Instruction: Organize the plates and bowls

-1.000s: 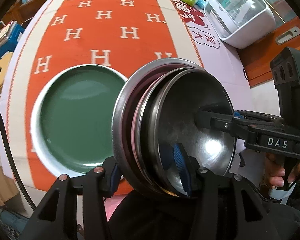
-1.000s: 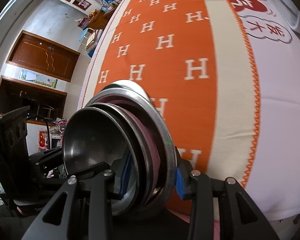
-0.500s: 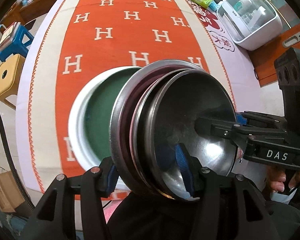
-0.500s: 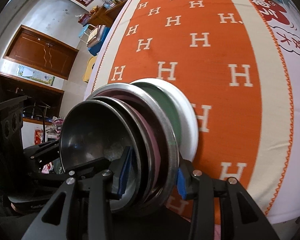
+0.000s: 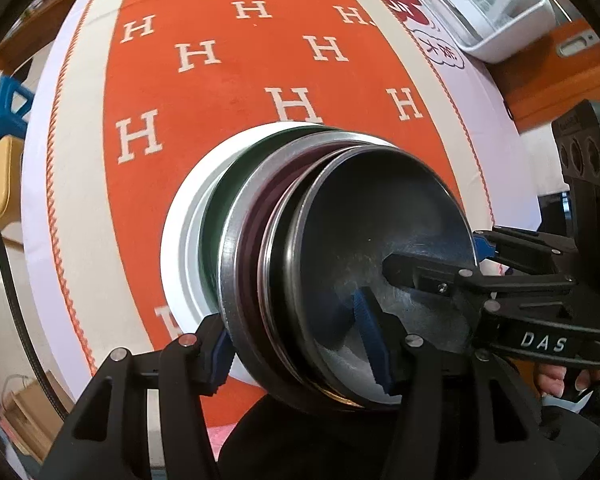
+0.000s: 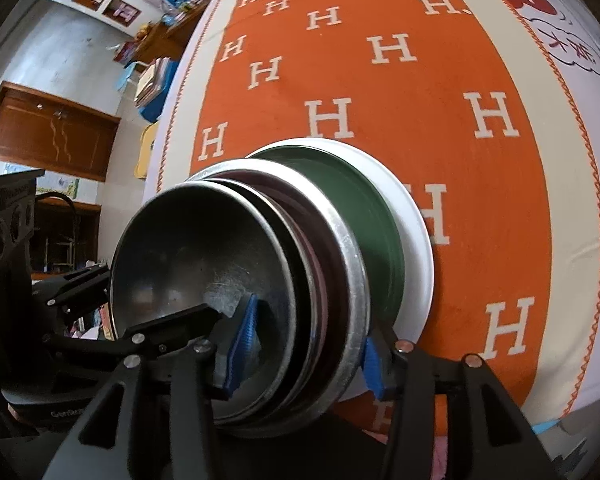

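**Two-Gripper Placement of a Nested Stack onto the Green Plate**

The left gripper (image 5: 300,352) and the right gripper (image 6: 304,344) straddle opposite rims of one nested stack (image 5: 340,264). The stack consists of a wide metal plate (image 6: 350,280) at the bottom, a dark purple-toned dish inside it, and a steel bowl (image 6: 196,248) on top. Gripping at two opposite points keeps the stack level and prevents the loose inner pieces from sliding against each other.

On each gripper, one blue pad (image 6: 246,344) lies inside the steel bowl and the other sits under the outer rim of the metal plate. This clamps all layers together as one unit instead of holding only the lowest piece.

The stack sits directly over the green plate (image 6: 364,200), which lies on the orange H-patterned cloth (image 5: 220,80) covering the desk (image 5: 472,92). The white rim of the green plate shows all round the stack, so the stack appears centred on it. Contact between them cannot be confirmed from these views.

Gripper state: the right gripper's jaws are opening, with the stack rim between them. The left gripper's jaws stand partly open across the rim; whether its pads press on the stack cannot be told.

Judgement: this is the release step. A storage box (image 5: 488,4) stands well apart at the desk's far edge and does not interfere.
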{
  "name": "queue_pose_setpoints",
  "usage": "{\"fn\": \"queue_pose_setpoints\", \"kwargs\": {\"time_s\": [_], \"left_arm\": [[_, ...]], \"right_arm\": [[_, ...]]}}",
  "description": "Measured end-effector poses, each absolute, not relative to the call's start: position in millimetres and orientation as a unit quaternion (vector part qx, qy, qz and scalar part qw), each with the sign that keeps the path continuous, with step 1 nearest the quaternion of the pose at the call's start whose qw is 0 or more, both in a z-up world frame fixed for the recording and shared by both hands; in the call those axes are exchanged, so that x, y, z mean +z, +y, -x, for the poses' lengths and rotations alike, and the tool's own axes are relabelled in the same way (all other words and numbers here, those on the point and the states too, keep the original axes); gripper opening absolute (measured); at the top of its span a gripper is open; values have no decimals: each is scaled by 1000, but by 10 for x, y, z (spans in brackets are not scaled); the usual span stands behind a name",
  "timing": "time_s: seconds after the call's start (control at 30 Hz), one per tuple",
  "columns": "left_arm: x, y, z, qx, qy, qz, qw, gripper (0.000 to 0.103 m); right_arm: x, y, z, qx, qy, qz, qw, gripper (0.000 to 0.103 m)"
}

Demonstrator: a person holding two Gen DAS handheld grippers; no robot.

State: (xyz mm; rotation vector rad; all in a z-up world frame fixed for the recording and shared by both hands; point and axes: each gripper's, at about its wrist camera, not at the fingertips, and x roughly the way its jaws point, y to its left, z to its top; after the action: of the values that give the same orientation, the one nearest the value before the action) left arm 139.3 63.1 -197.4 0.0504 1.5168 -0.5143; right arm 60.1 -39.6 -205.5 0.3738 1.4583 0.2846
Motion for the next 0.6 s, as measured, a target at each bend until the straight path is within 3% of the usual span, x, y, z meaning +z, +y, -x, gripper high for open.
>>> {"fn": "queue_pose_setpoints", "kwargs": {"time_s": [0.6], "left_arm": [[-2127,588,-1534,-244,681,-36,690,53]], "right_arm": [[-2111,-403,-648,64,655,-167,734,51]]}}
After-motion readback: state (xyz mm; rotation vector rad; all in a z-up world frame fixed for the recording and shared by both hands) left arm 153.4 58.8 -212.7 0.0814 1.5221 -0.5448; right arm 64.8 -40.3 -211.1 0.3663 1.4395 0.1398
